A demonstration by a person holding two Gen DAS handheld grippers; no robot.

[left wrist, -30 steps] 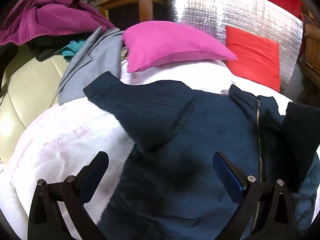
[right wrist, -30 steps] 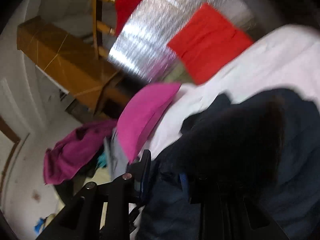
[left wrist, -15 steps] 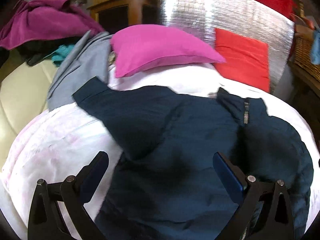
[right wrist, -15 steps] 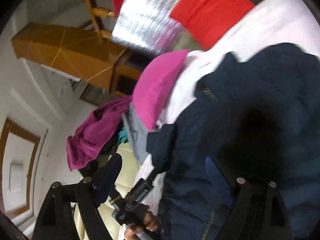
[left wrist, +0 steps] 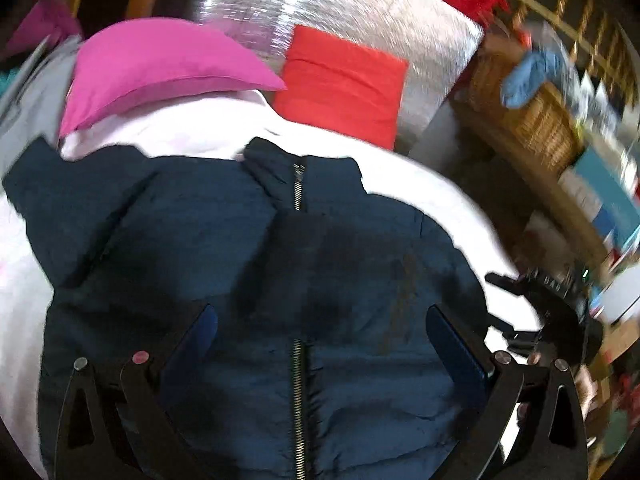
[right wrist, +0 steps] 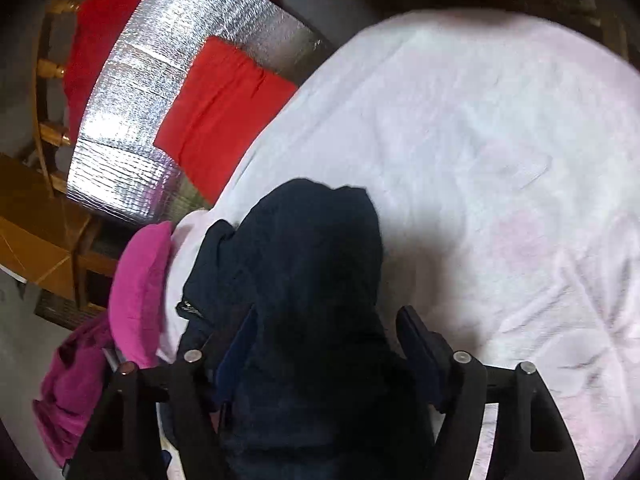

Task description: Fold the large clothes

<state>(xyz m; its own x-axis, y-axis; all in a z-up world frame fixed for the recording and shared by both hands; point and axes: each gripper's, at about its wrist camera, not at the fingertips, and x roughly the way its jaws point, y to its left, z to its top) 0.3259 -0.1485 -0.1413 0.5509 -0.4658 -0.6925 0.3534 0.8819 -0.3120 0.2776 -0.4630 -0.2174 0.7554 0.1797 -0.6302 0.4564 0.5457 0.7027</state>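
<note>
Over jacket (left wrist: 248, 264): both fingers (left wrist: 456, 344) open.

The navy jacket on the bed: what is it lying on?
The navy jacket lies spread on a pale pink-white bed cover, which shows all around it. Whatever sits directly beneath the jacket is covered.

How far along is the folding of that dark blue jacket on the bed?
Early on. Done: the navy jacket lies spread on the white bedcover, zip up, and one sleeve looks folded in. In hand: nothing is gripped; the left gripper hangs open over the zip, and the right gripper, whose jaws have just been closing, straddles dark cloth without pinching it. Left: the remaining folds.
</note>
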